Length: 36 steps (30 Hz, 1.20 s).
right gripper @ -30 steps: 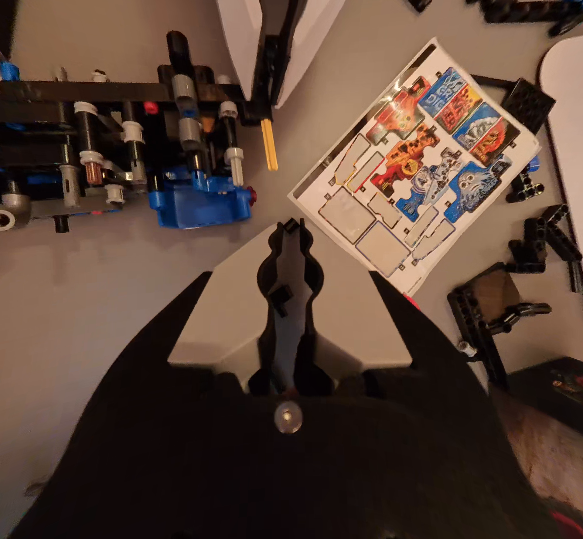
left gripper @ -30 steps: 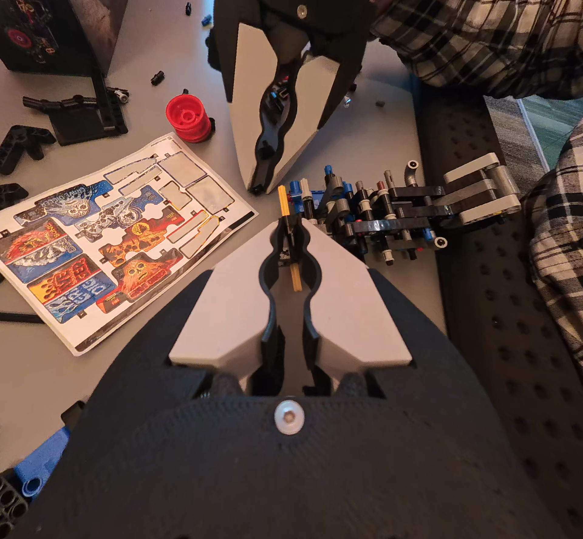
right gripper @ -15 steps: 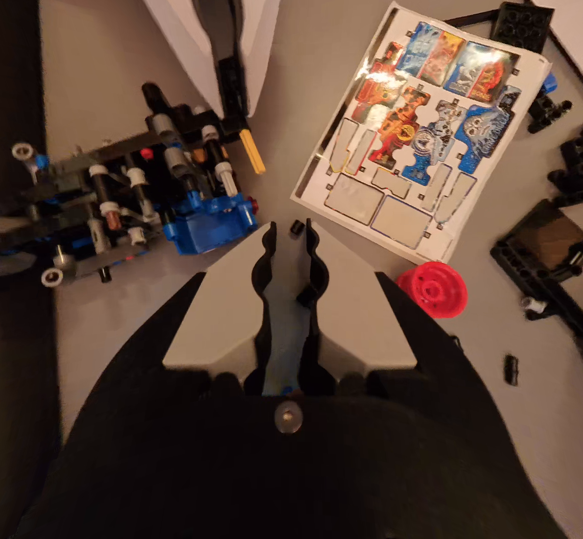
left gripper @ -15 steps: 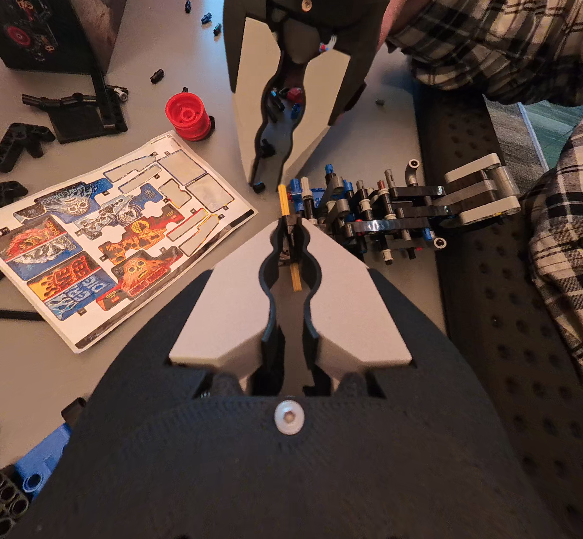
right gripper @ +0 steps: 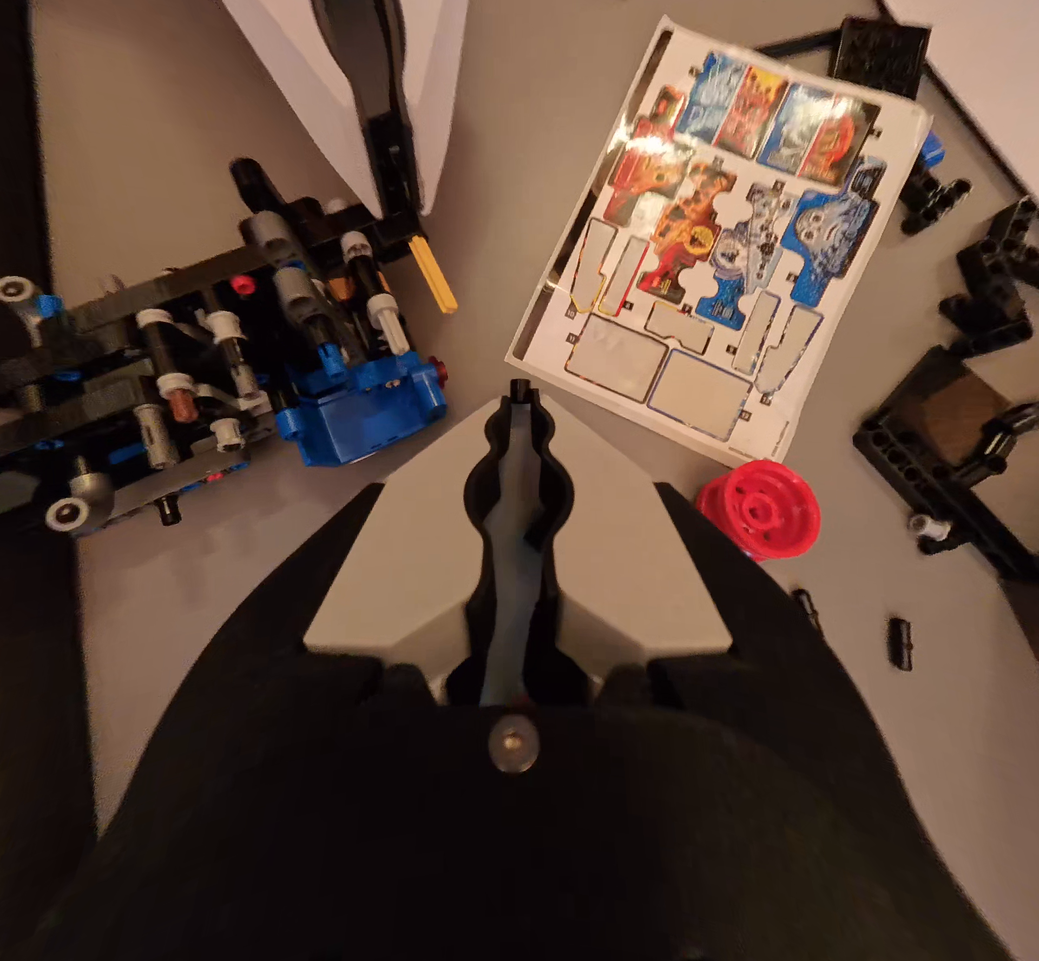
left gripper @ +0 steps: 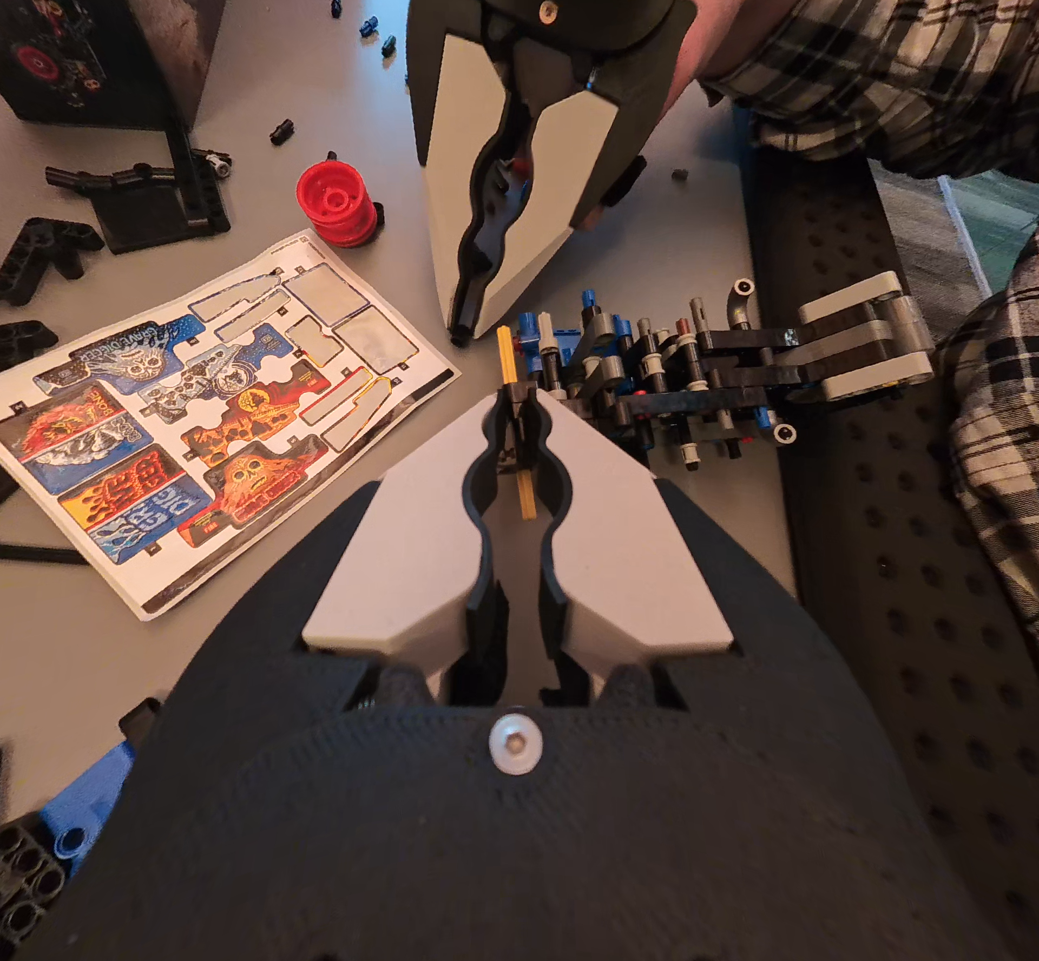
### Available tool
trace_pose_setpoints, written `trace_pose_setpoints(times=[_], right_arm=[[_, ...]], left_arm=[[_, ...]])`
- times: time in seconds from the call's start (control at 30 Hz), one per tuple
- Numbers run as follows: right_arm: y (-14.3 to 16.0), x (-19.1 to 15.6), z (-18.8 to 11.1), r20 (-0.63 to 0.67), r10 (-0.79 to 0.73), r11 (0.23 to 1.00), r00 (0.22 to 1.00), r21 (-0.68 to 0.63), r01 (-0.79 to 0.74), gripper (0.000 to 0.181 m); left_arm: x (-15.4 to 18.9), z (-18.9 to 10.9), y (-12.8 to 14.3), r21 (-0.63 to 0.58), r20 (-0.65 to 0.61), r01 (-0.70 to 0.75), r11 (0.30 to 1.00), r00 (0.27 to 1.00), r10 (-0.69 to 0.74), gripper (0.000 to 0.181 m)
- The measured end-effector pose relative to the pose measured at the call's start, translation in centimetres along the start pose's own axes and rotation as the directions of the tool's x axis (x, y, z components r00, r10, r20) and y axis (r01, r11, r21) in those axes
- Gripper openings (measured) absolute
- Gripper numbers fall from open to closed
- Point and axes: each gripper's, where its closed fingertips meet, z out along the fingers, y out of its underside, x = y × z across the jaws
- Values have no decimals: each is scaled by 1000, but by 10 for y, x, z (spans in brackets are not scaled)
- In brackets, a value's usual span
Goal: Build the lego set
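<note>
The partly built black, grey and blue lego assembly (left gripper: 703,372) lies on the grey table beside a black perforated mat; it also shows in the right wrist view (right gripper: 225,360). My left gripper (left gripper: 517,394) is shut on the assembly's black end piece, which carries a yellow axle (left gripper: 506,355). My right gripper (right gripper: 520,397) is shut on a small black pin (right gripper: 520,388) at its tips. In the left wrist view the right gripper (left gripper: 461,335) points down, its tip just left of the yellow axle. In the right wrist view the left gripper (right gripper: 393,203) grips above the axle (right gripper: 433,276).
A sticker sheet (left gripper: 213,405) (right gripper: 714,259) lies left of the assembly. A red wheel hub (left gripper: 336,203) (right gripper: 759,509), black frame pieces (left gripper: 157,203) (right gripper: 956,428) and loose pins (left gripper: 281,130) lie around it. The set's box (left gripper: 84,6) stands far left. A plaid sleeve (left gripper: 871,34) reaches in. Spacing between my two grippers at the tips: around 7 cm. The red wheel hub (left gripper: 336,203) is about 8 cm from my right fingertips. My right wrist view (right gripper: 754,499) looks at it from another angle.
My right gripper has swung and tilted while keeping the black pin at its tips near the yellow axle. My left gripper has held still on the assembly.
</note>
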Motion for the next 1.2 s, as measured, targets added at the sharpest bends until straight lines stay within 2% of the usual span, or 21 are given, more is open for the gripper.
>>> trace_pose_setpoints(times=[0.17,0.3,0.5,0.93,1.07,1.2], right_arm=[[-24,-10,-21,31,-149,985,988,94,146,5],[-30,-17,-25,62,-254,963,965,103,247,5],[-27,-16,-19,89,-287,957,954,61,283,5],[-41,-25,-6,150,-377,926,914,79,369,5],[-43,-21,-10,158,-352,936,922,83,343,18],[-36,-9,-29,120,-274,960,954,85,265,27]], left_arm=[[-1,1,-1,1,7,-4,1000,1000,4,4],[-1,2,-2,2,7,-4,1000,1000,4,4],[-1,3,-2,6,6,-1,1000,1000,1,4],[-1,5,-3,12,0,3,1000,1000,-3,3],[-1,4,-3,14,-2,5,1000,1000,-5,3],[-1,4,-3,16,-8,5,1000,1000,-5,4]])
